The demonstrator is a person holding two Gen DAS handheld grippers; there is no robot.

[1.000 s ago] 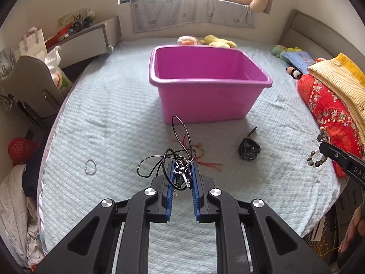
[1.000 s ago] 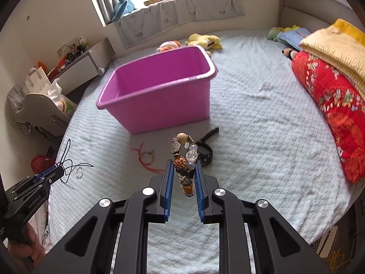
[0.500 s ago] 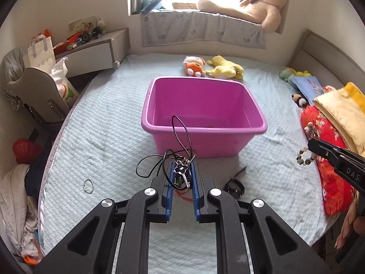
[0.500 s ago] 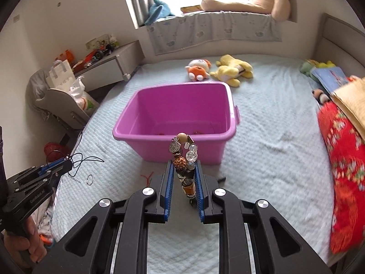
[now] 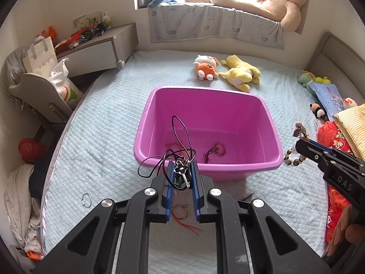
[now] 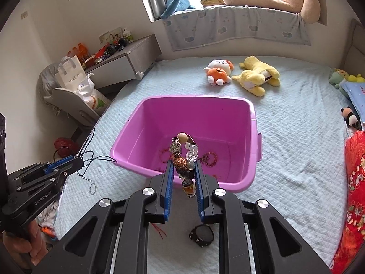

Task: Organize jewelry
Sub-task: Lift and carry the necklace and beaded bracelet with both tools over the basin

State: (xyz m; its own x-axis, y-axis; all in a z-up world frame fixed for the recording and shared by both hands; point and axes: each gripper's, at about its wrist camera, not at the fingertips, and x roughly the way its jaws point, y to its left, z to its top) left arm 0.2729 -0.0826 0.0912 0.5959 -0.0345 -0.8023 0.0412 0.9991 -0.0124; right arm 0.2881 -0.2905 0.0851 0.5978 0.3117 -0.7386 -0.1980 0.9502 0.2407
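Observation:
A pink tub [image 5: 269, 123] [image 6: 248, 111] stands on the bed; red bead strings [image 5: 216, 149] [image 6: 211, 158] lie on its floor. My left gripper [image 5: 181, 171] [image 6: 76, 159] is shut on a black cord necklace [image 5: 180, 134] with a flower pendant [image 5: 181, 169], held just above the tub's near rim. Over that same rim my right gripper [image 6: 183, 171] [image 5: 298, 143] is shut on a beaded bracelet [image 6: 183, 155] [image 5: 294, 157]. On the bedcover near me lie a red cord bracelet [image 5: 182, 214], a black bracelet [image 6: 202, 234] and a silver ring [image 5: 86, 199] [image 6: 92, 188].
Plush toys [image 5: 228, 70] lie beyond the tub, and a big teddy bear [image 5: 269, 2] sits on the window ledge. Red and yellow blankets [image 5: 337, 141] are piled at the right edge. A grey cabinet [image 5: 98, 48] and a chair with bags [image 5: 45, 80] stand left of the bed.
Both grippers rose and moved toward the tub with their loads; its inside now shows. The red cord bracelet and black bracelet on the bed slid beneath the grippers.

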